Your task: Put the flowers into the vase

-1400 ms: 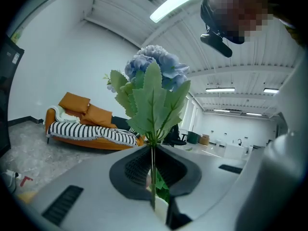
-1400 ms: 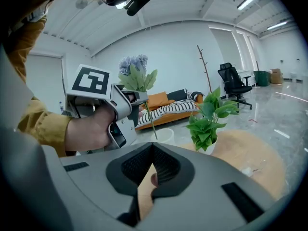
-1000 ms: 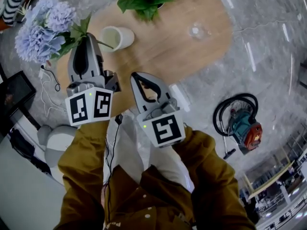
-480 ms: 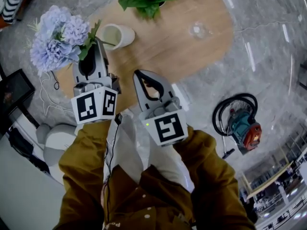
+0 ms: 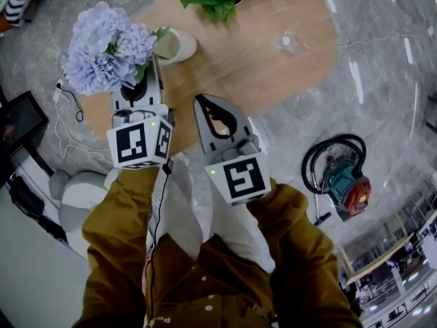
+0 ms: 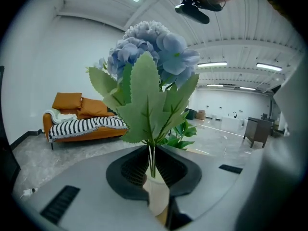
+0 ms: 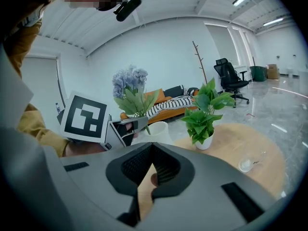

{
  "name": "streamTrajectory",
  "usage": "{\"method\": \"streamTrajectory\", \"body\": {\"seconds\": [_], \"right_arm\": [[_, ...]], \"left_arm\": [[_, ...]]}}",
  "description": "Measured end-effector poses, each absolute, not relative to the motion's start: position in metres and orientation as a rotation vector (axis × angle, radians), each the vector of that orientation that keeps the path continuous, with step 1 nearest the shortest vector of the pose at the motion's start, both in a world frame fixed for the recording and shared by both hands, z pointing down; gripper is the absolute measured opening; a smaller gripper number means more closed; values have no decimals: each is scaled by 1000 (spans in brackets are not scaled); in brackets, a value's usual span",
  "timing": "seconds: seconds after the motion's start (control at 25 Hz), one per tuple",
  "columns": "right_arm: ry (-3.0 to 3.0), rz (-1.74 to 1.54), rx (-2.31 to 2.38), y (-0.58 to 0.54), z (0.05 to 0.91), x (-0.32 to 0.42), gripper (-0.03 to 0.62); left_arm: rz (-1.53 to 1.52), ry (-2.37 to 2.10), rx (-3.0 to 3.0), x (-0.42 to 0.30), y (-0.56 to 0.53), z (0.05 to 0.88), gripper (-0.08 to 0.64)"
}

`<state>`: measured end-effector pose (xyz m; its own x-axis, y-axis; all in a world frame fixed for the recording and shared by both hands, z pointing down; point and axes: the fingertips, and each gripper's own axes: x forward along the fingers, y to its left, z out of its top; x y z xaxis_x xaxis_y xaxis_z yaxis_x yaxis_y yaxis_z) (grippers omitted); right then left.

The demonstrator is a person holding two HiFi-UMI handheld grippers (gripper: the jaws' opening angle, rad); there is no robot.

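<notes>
The bunch of pale blue artificial hydrangea flowers with broad green leaves (image 5: 106,46) looks light but top-heavy: a big soft head on a few thin, wiry stems that would likely bend or swivel if pinched loosely. The stems, below the leaves, are the sensible place to hold, since the blooms would crush. That is where the left gripper (image 5: 151,74) has them, its jaws closed narrow around the thin stems, as the left gripper view shows, with the head standing upright above the jaws. The bunch hangs over the left end of the oval wooden table (image 5: 273,80), just beside the short white ceramic vase (image 5: 179,45). The stems run down towards the vase's mouth, though whether their ends are inside it cannot be told. The vase looks stiff, smooth and easily tipped by a sideways push. The right gripper (image 5: 203,101) sits near the table's front edge, jaws together at the tips and holding nothing.
</notes>
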<state>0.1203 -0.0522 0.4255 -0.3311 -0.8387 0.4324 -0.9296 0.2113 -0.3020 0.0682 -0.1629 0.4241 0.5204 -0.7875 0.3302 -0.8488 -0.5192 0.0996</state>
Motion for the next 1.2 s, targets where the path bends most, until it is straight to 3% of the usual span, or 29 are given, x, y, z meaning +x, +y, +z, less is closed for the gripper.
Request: {"method": "streamTrajectory", "body": {"seconds": [0.64,1.2], "right_arm": [[-2300,782,1706,-59,426,117,3],[-2300,787,1719,-54,425,117,3]], "left_arm": [[574,-1277,2519,73,-158,450,32],[672,-1187,2563,80,-149,454,95]]}}
